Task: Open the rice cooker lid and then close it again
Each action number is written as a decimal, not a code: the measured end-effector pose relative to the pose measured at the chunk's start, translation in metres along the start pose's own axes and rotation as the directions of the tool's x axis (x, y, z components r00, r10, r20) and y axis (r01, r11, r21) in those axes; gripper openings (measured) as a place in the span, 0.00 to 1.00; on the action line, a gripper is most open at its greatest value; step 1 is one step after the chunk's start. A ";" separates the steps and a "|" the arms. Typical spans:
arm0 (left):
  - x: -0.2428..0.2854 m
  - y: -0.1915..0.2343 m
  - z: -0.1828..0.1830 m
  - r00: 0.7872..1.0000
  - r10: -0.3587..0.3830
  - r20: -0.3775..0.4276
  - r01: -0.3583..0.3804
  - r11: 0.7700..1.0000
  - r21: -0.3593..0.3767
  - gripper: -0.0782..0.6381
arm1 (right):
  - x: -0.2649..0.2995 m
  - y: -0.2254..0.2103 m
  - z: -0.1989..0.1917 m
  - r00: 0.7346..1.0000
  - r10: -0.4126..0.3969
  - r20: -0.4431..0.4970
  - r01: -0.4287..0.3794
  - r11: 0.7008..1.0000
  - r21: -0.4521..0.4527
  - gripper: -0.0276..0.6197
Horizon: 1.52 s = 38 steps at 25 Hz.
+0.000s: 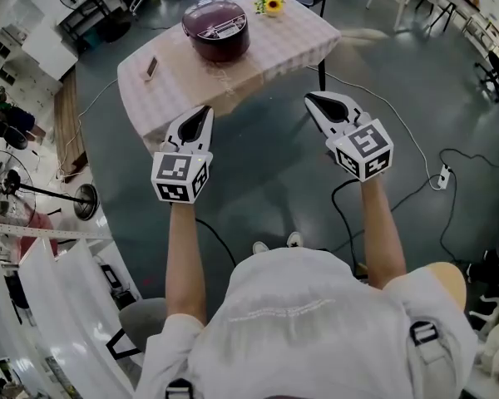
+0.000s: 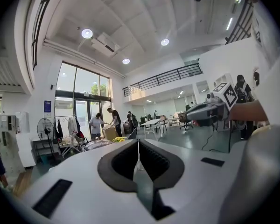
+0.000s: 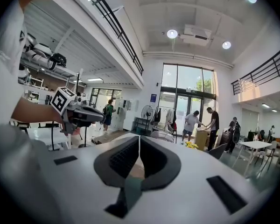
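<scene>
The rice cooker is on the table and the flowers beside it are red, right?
Not quite. In the head view the rice cooker is on the table, but the flowers beside it are yellow, not red.

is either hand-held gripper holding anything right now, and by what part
Nothing is held. The left hand-held gripper and right hand-held gripper are both shut and empty, away from the rice cooker.

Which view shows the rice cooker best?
Head view: the cooker sits in full sight from above on the table, lid down. Neither gripper view shows it clearly; each shows only the distant flowers past its shut jaws.
</scene>
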State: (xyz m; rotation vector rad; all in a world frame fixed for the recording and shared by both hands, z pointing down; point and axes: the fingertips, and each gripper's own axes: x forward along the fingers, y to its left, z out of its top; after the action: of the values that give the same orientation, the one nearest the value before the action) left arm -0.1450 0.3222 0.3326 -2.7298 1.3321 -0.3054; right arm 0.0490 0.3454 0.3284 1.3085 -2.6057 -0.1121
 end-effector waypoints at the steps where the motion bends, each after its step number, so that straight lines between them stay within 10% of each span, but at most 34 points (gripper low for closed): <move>1: 0.000 -0.001 0.000 1.000 -0.003 0.005 0.003 1.000 -0.002 0.13 | 0.001 0.000 -0.001 1.000 -0.006 -0.005 0.006 1.000 -0.008 0.09; 7: 0.003 -0.002 -0.005 1.000 -0.016 -0.009 0.016 1.000 0.004 0.30 | 0.009 0.003 -0.005 0.999 0.032 -0.018 -0.032 0.999 -0.007 0.33; 38: 0.066 0.005 -0.028 0.992 0.097 -0.087 -0.100 0.994 -0.037 0.31 | 0.062 -0.075 -0.043 0.989 0.150 -0.013 -0.150 0.988 0.036 0.34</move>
State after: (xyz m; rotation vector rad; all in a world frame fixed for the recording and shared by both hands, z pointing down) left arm -0.1149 0.2677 0.3681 -2.7007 1.5052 -0.3943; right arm 0.0818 0.2527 0.3682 1.1140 -2.6926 -0.0314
